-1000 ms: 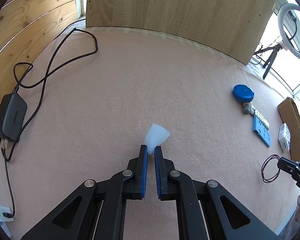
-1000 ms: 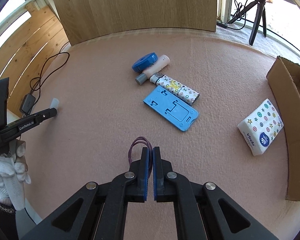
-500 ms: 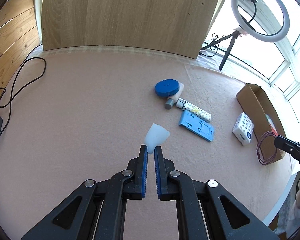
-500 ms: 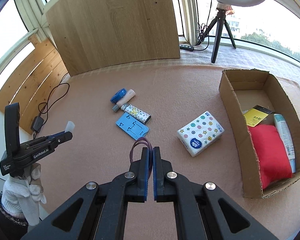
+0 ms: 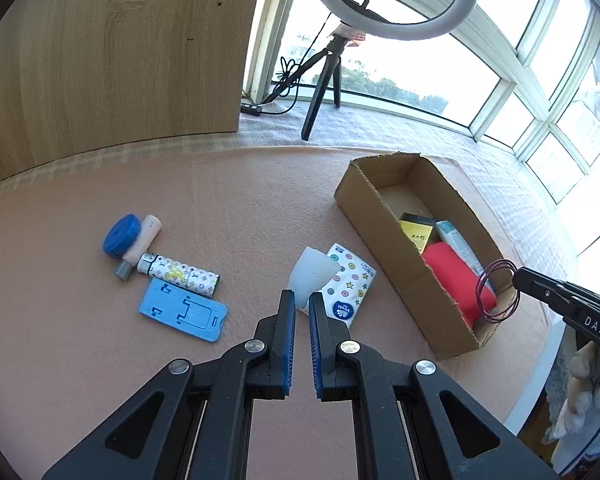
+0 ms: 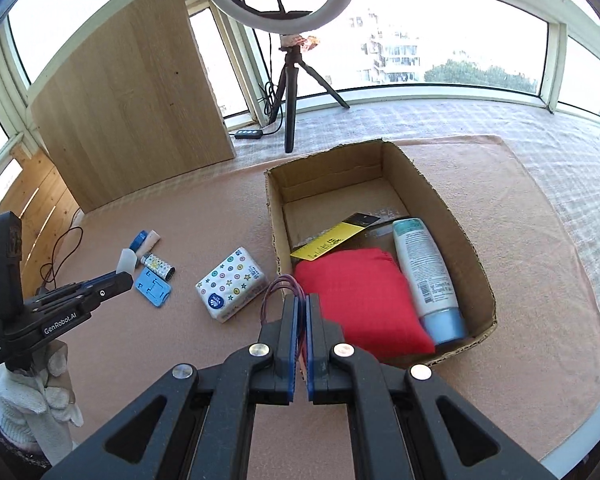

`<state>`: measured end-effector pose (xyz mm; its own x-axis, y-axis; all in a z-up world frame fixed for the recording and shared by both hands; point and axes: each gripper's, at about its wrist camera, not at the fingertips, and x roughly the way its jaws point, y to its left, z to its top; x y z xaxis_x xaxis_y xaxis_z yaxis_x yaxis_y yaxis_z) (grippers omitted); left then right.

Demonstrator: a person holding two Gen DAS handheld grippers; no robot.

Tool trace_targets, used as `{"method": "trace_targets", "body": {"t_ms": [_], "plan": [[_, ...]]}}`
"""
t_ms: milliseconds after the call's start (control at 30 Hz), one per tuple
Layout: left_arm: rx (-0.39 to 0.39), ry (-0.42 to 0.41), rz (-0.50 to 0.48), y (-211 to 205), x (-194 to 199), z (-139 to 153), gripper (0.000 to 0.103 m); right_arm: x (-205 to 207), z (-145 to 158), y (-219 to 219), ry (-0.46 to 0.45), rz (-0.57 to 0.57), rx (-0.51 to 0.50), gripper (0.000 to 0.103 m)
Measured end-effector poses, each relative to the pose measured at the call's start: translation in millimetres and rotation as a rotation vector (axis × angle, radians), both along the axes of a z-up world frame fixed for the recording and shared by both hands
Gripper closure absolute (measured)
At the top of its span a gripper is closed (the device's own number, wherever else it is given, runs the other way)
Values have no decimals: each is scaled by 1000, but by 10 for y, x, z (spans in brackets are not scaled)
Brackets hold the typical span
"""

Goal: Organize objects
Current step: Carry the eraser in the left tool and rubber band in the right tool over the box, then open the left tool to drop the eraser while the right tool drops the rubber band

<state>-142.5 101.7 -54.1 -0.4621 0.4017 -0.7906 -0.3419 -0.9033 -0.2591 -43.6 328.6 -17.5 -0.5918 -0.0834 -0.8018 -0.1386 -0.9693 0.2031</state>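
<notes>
My left gripper (image 5: 302,300) is shut on a small translucent white cup (image 5: 312,274), held above the pink mat just left of the tissue pack (image 5: 350,284). My right gripper (image 6: 302,305) is shut on a dark red hair-tie loop (image 6: 282,286), hovering at the near left corner of the open cardboard box (image 6: 274,216). The box holds a red cloth (image 6: 360,296), a white and blue bottle (image 6: 424,272) and a yellow and black packet (image 6: 336,236). In the left wrist view the right gripper (image 5: 516,280) and its loop (image 5: 496,292) hang over the box's near end.
On the mat to the left lie a blue round case (image 5: 120,234), a cream tube (image 5: 142,244), a patterned lighter (image 5: 180,276) and a blue phone stand (image 5: 182,312). A ring light on a tripod (image 6: 290,92) and a wooden board (image 6: 132,116) stand behind. Gloved hands hold both grippers.
Both grippers have swung right toward the cardboard box, each keeping its object. The box now fills the right wrist view, and the hair tie sits at its near corner.
</notes>
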Motion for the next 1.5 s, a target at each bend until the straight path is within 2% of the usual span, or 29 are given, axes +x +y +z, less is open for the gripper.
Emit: {"method": "trace_targets", "body": {"t_ms": [333, 500, 733, 1067, 1200, 1233, 1267, 1300, 1367, 1500], "plan": [[-20, 2, -144, 1219, -81, 55, 96, 52, -147, 642, 1, -80, -16, 100], [-57, -2, -168, 1621, -137, -10, 96, 22, -199, 801, -3, -80, -25, 100], [-99, 7, -161, 1908, -182, -54, 96, -38, -270, 937, -11, -67, -32, 100], [-121, 8, -141, 2058, -281, -86, 95, -116, -328, 986, -22, -44, -42, 100], [-114, 9, -134, 2061, -308, -82, 86, -130, -345, 992, -27, -42, -49, 99], [-111, 5, -136, 2060, -307, -79, 81, -134, -346, 992, -29, -44, -49, 98], [-109, 1, -136, 2058, -308, -78, 73, -139, -351, 991, -34, -43, -50, 91], [-110, 8, -133, 2054, -305, -72, 71, -143, -354, 990, -37, -41, -53, 78], [-117, 14, -129, 2041, -304, -66, 71, -136, -347, 983, -33, -48, -50, 62], [-116, 12, -123, 1997, -310, -61, 70, -114, -332, 986, -27, -58, -66, 62]]}}
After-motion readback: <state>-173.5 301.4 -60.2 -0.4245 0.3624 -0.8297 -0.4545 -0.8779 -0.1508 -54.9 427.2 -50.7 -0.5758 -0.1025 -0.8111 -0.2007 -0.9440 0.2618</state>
